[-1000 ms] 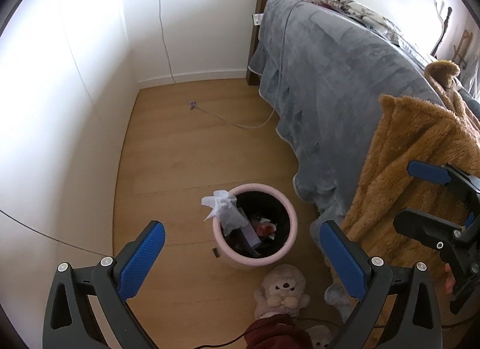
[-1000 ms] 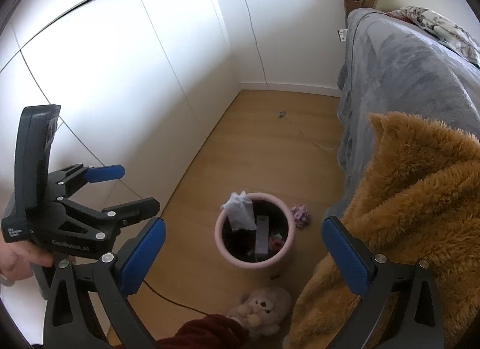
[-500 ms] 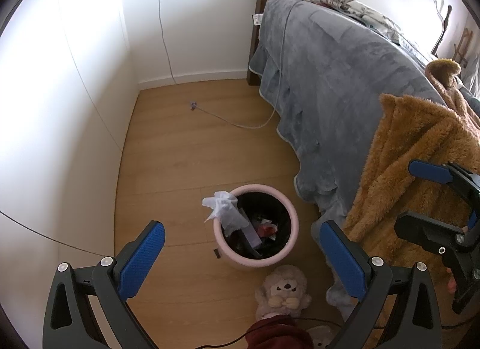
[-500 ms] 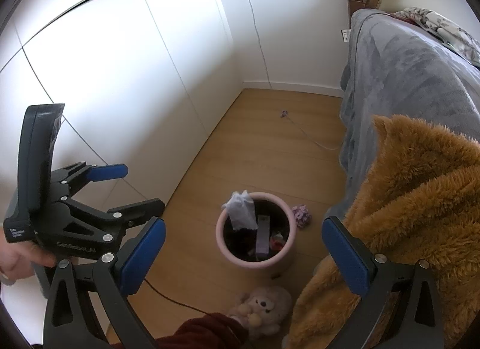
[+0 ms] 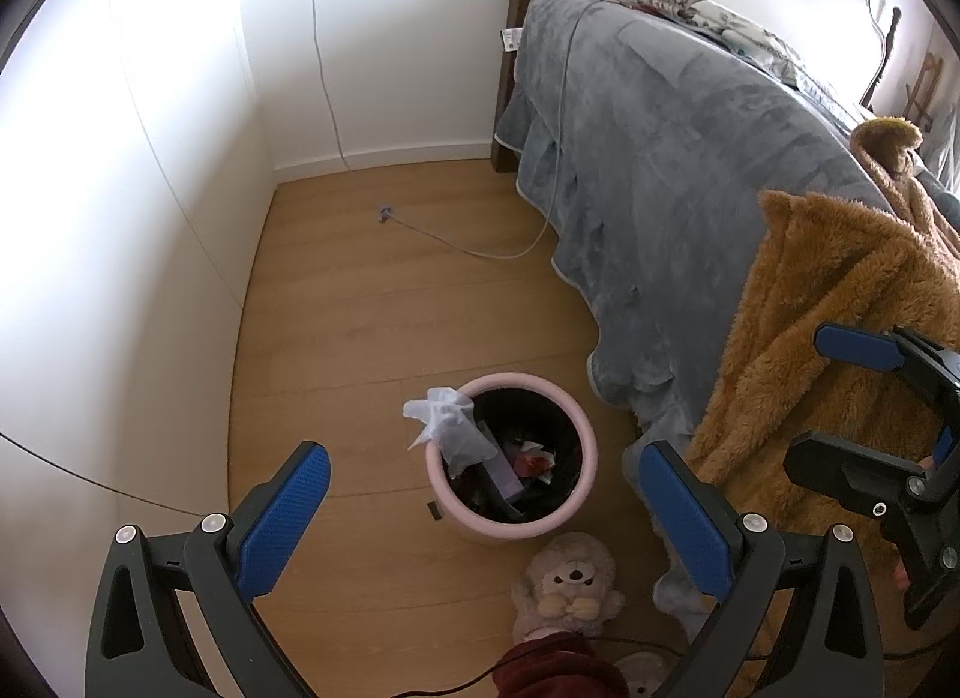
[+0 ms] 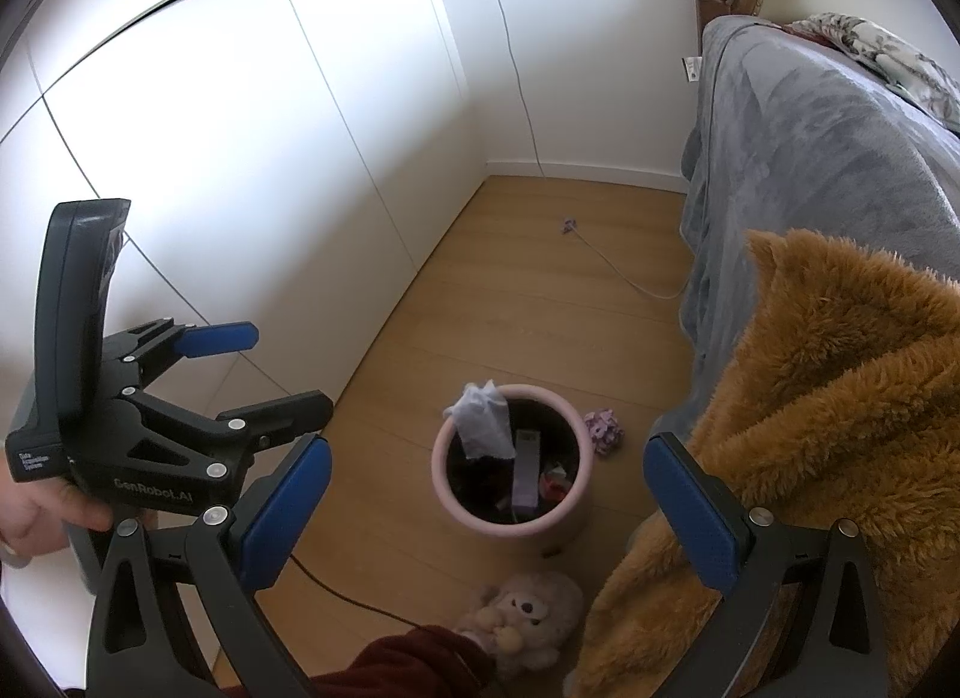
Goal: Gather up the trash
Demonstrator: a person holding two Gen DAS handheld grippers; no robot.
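Observation:
A pink trash bin [image 5: 581, 503] [image 6: 573, 509] stands on the wood floor beside the bed, holding wrappers and other rubbish. A white tissue [image 5: 447, 428] [image 6: 483, 425] hangs over its far-left rim. A small crumpled purple scrap [image 6: 603, 431] lies on the floor just right of the bin. My left gripper [image 5: 486, 515] is open and empty, held above the bin; it also shows in the right wrist view [image 6: 255, 368]. My right gripper [image 6: 486, 509] is open and empty above the bin, and shows at the right in the left wrist view [image 5: 840, 398].
A bed with a grey blanket [image 5: 660, 158] and a brown fleece throw [image 5: 828, 338] fills the right side. White wardrobe doors [image 6: 210, 128] line the left. A plush toy [image 5: 570, 584] lies near the bin. A charging cable [image 5: 456, 239] trails across the floor.
Both views have shifted only slightly; the right gripper has drifted a little lower in the left wrist view. Both grippers stay open and empty.

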